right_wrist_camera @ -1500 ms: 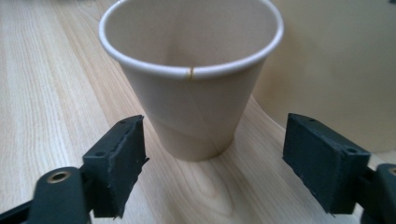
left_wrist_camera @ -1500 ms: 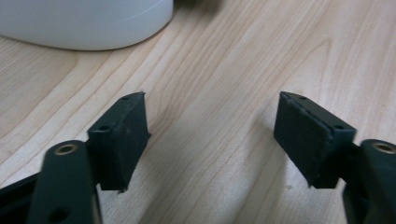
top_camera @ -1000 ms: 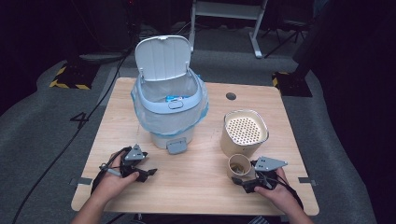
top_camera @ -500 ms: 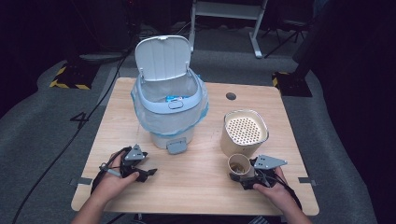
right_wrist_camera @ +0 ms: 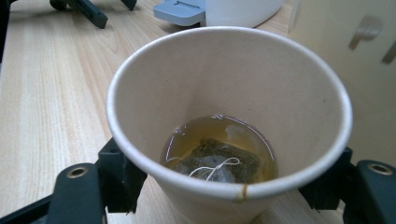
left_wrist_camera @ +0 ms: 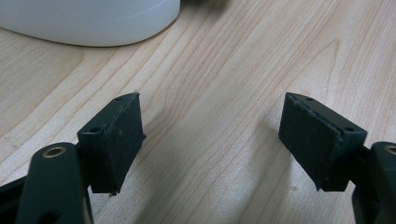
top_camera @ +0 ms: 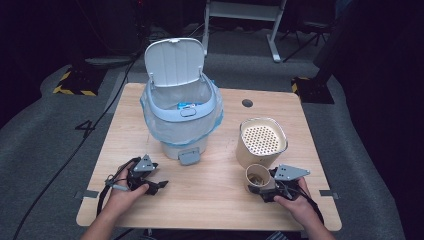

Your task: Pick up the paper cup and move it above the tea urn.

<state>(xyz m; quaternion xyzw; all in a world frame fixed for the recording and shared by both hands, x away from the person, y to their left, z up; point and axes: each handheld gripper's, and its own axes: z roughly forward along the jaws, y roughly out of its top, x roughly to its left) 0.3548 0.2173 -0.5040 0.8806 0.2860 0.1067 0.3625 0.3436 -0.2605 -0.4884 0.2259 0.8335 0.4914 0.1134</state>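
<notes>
Right gripper (top_camera: 264, 186) sits at about 5 o'clock on the table (top_camera: 220, 200), with the paper cup (top_camera: 257, 178) standing upright between its jaws. The jaws have just been closing and now sit against the cup's sides, so I read it as grasping the cup. In the right gripper view the cup (right_wrist_camera: 229, 116) holds a shallow pool of amber tea with a used tea bag (right_wrist_camera: 215, 164) and its string lying at the bottom. The cup is just beside the cream canister (top_camera: 261, 142) with the perforated top, at the canister's 6 o'clock. Left gripper (top_camera: 156, 186) rests at 7 o'clock, jaws spread wide with nothing between them, bare wood underneath. The white pedal bin (top_camera: 181, 110), lid up and blue liner fitted, stands at 11 o'clock of the cup, well apart from it.
</notes>
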